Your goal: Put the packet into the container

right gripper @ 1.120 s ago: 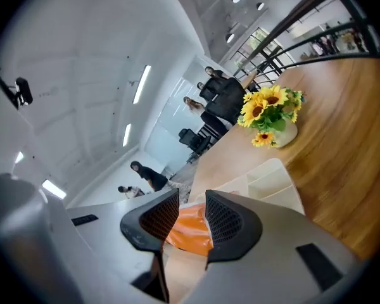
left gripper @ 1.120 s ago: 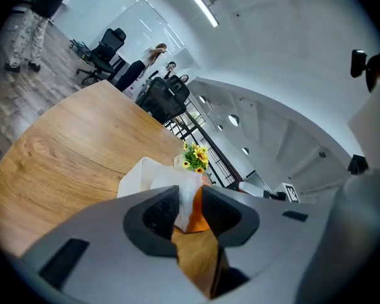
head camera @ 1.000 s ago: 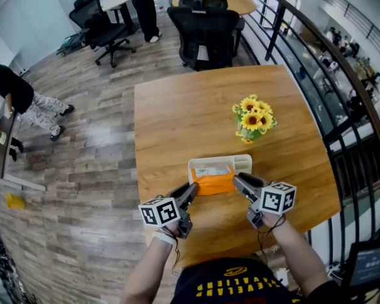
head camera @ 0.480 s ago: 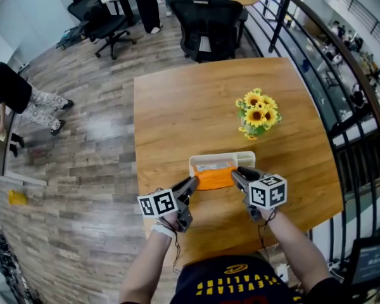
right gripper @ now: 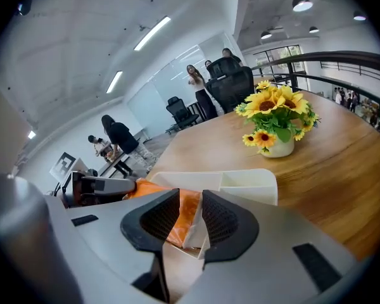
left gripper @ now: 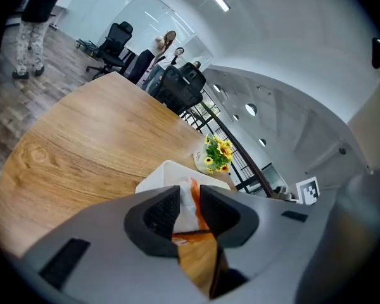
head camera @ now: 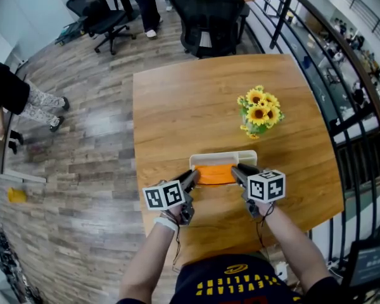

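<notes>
An orange packet (head camera: 215,173) with white end seams is stretched between my two grippers, low over the larger compartment of the white container (head camera: 223,156). My left gripper (head camera: 195,177) is shut on the packet's left seam (left gripper: 189,213), and the container's rim (left gripper: 166,173) shows just beyond the jaws. My right gripper (head camera: 235,170) is shut on the right seam of the packet (right gripper: 187,215). In the right gripper view the container (right gripper: 244,182) lies under the packet, and the left gripper (right gripper: 98,185) shows at the far end.
A small white pot of sunflowers (head camera: 259,113) stands on the wooden table (head camera: 177,106) behind and to the right of the container. A black railing (head camera: 342,75) runs along the table's right side. Office chairs (head camera: 206,18) and people stand on the floor beyond.
Both grippers have come down with the packet between them. The packet now sits lower and flatter against the container than before.
</notes>
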Demonstrator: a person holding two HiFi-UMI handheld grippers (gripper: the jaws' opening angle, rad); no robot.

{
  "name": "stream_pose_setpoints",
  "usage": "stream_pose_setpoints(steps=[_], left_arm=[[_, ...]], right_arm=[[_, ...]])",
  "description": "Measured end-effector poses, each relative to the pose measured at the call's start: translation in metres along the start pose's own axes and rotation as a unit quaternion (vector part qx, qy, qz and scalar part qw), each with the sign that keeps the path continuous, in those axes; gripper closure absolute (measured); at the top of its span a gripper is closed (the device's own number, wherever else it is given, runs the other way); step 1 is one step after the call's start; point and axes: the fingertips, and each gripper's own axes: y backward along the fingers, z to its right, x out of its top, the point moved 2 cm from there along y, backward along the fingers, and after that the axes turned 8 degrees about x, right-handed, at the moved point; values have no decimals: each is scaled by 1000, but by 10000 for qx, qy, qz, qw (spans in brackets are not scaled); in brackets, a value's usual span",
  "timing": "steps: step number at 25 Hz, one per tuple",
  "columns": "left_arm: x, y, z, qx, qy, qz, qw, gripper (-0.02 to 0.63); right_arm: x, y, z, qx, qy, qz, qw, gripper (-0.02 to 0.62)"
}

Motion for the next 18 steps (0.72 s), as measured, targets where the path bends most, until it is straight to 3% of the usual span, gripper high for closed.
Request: stream_pose_setpoints(steps=[9, 13, 18], left_arm=[[12, -1, -10, 321, 131, 198, 9992, 500], [19, 6, -12, 290, 178, 283, 9990, 500], [10, 22, 2, 221, -104, 322, 9992, 500]], right_arm=[[9, 4, 7, -79, -157, 187, 9997, 477], [12, 9, 2, -53, -138, 296, 9995, 477], [13, 17, -10, 62, -105, 400, 9991, 477]])
